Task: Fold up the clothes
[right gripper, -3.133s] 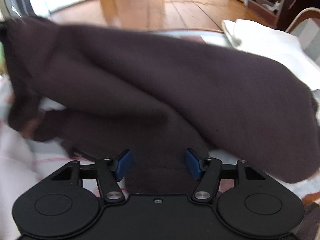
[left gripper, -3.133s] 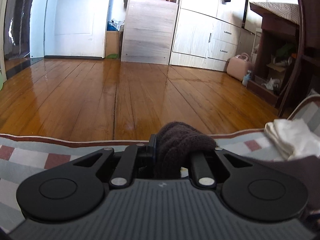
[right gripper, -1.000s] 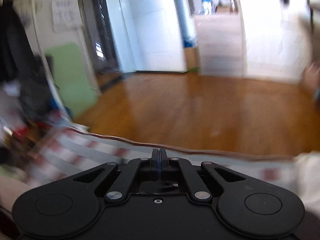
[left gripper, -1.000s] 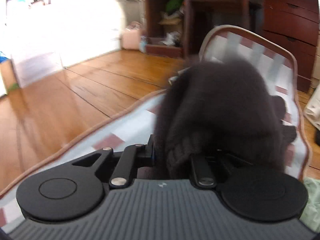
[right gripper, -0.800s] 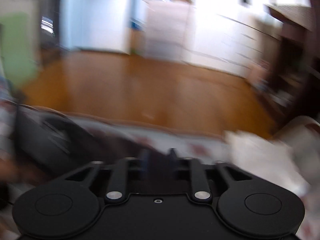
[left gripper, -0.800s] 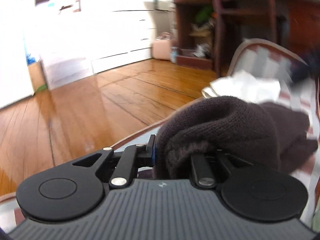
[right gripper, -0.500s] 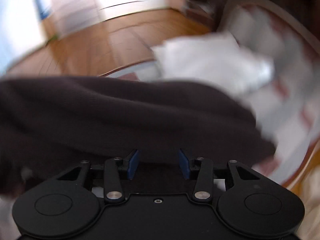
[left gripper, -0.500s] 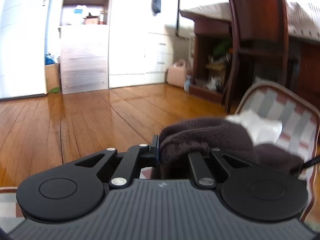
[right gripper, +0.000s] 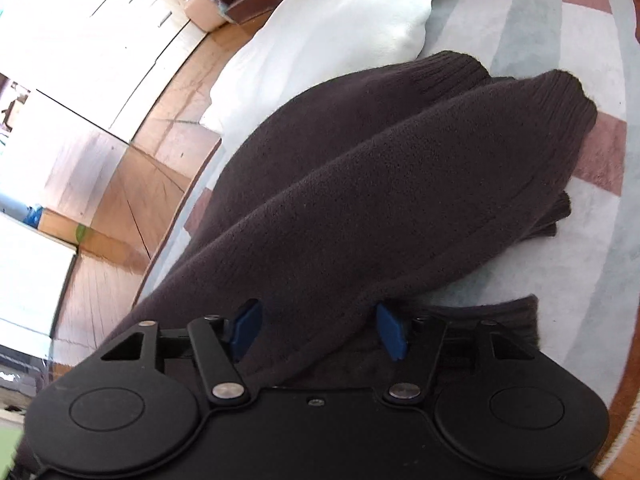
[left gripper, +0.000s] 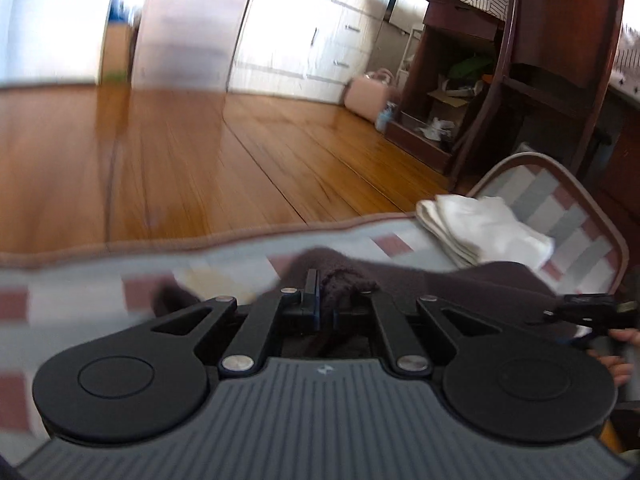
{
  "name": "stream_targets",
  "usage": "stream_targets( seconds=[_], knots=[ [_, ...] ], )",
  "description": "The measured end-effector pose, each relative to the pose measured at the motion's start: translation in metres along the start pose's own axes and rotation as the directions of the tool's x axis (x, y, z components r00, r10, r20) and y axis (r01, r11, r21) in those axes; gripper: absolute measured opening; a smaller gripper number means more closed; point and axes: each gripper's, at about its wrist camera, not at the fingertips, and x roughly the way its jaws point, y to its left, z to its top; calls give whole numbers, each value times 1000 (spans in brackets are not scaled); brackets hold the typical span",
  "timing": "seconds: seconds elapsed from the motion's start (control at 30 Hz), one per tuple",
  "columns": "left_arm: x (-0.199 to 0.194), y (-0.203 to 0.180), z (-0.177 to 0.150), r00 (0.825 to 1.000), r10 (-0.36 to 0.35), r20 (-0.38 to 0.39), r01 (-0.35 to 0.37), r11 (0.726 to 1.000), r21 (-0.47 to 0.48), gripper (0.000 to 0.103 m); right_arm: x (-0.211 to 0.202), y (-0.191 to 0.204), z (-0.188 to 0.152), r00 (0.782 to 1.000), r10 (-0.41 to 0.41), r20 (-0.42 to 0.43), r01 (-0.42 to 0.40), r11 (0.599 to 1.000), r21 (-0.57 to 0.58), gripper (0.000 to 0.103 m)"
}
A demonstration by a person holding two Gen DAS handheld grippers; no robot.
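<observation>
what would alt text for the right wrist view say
The open right gripper reaches over a dark brown knit sweater lying bunched on a striped, checked mat. A folded white garment sits beyond it near the mat's edge, with wooden floor to the left.

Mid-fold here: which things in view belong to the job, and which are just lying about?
Job:
- dark brown knitted sweater
- left gripper, pinching its fabric
- right gripper, open at it
- folded white garment
- checked mat beneath

Lying about:
- pink case
- dark wooden chair
</observation>
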Motion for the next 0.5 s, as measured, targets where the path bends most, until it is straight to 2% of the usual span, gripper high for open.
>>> stream_targets(
  seconds=[0.1, 0.17, 0.2, 0.3, 0.37, 0.43, 0.5],
  knots=[
    [-1, 9, -14, 998, -48, -41, 45, 996, -76, 7, 7, -7, 3, 1000, 23, 6, -23, 999, 41, 70],
    [1, 11, -18, 996, -53, -75, 46, 995, -94, 7, 12, -12, 8, 1000, 11, 22, -12, 999, 38, 45],
    [1, 12, -20, 994, -56, -92, 46, 994, -103, 7, 12, -13, 9, 999, 7, 32, -7, 1000, 19, 21],
    [3, 16, -27, 988, -64, -142, 46, 990, -130, 15, 3, 3, 4, 995, 6, 102, 2, 997, -79, 15],
    [4, 18, -31, 982, -70, -175, 44, 988, -149, 24, -9, 26, -4, 985, -22, 172, 56, 979, -195, 14],
    [4, 19, -36, 977, -71, -201, 40, 987, -156, 30, -24, 54, -19, 962, -57, 265, 153, 922, -357, 13],
    [-2, 19, -38, 978, -81, -195, 52, 988, -148, 37, -39, 65, -28, 954, -57, 294, 183, 888, -422, 12]
  ],
)
